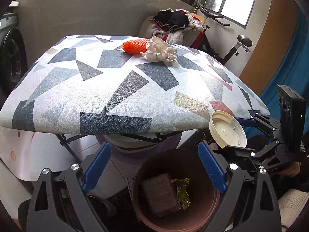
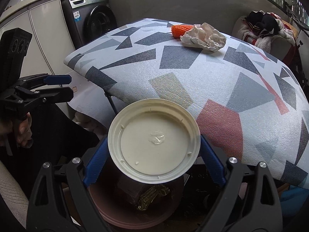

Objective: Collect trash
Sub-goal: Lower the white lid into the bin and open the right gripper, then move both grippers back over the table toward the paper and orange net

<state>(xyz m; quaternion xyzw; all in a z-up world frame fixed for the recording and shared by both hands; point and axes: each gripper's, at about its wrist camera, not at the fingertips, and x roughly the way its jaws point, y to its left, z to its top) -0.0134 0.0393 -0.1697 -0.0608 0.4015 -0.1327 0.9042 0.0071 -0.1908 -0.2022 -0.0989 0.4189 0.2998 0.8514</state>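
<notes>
We grip the white lid [image 2: 154, 142] in our right gripper [image 2: 154, 164] above the bin [image 2: 135, 212]; our left gripper [image 1: 154, 170] gapes empty.

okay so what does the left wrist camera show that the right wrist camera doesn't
Only the left wrist view shows the exercise bike and the left gripper from behind, open and empty above the bin. Only the right wrist view shows the washing machine and the lid's inside face on. Both show the cream lid clamped in the right gripper, the bin with trash inside, and the orange foam net and crumpled paper on the patterned table.
</notes>
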